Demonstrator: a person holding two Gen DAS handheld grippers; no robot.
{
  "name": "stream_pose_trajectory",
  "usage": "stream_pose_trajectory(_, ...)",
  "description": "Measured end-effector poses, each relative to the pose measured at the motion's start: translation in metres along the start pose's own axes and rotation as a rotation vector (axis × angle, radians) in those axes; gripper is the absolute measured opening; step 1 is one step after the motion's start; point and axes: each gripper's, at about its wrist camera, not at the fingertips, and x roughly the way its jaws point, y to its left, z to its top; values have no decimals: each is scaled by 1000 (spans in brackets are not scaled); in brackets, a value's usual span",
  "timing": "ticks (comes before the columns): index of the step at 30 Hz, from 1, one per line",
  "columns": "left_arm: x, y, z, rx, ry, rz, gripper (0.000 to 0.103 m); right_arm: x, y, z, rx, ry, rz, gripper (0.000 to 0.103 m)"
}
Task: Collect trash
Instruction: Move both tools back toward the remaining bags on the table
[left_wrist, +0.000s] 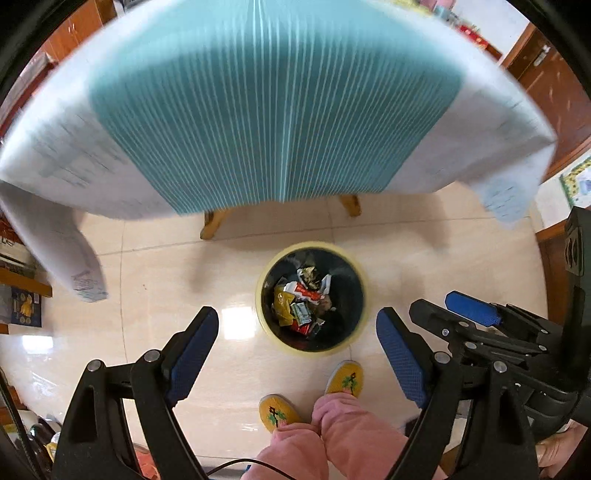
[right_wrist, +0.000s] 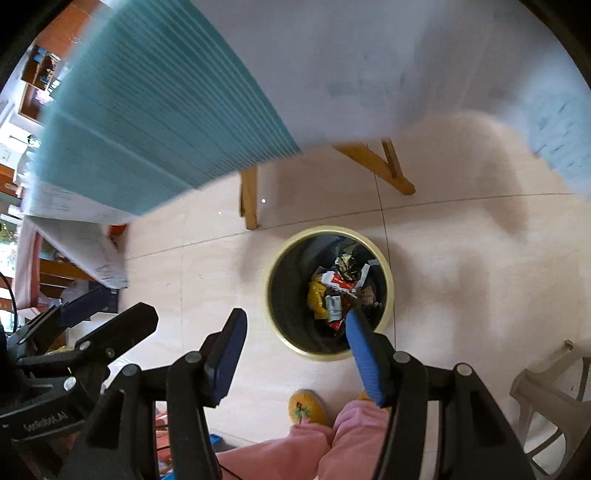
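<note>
Left gripper (left_wrist: 297, 334) and right gripper (right_wrist: 295, 332) jaws wide, empty, above bin (left_wrist: 266, 325)

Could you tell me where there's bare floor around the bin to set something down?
Bare tile lies left of the trash bin, between it and the hanging tablecloth, and right of it toward the plastic stool. It is crowded behind the bin by the table legs and in front by the slippers.

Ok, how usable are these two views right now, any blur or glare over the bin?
Left wrist: tablecloth smeared by motion blur, window glare on the floor tiles beside the trash bin, wrappers fairly sharp. Right wrist: tablecloth blurred too, soft shadows on the floor, bin readable.
</note>
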Motion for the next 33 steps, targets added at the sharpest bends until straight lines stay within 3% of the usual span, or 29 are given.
stream_pose_trajectory(10, -156, 2, 17, 58, -177, -29, 86, -144, 61, 0, -24, -142, 13, 62)
stream_pose_trajectory(15, -205, 6, 24, 77, -279, -33, 86, -198, 84, -2, -42, -220, 22, 62)
stream_pose_trajectory(23, -264, -1, 51, 126, -415, -18, 86, -253, 104, 9, -85, -347, 19, 62)
stream_pose_trajectory(28, -282, -8, 71, 158, -462, -14, 86, -271, 108, 31, -110, -402, 2, 63)
stream_pose_trajectory(33, -287, -13, 108, 155, -500, 42, 86, -278, 106, 64, -131, -427, -10, 63)
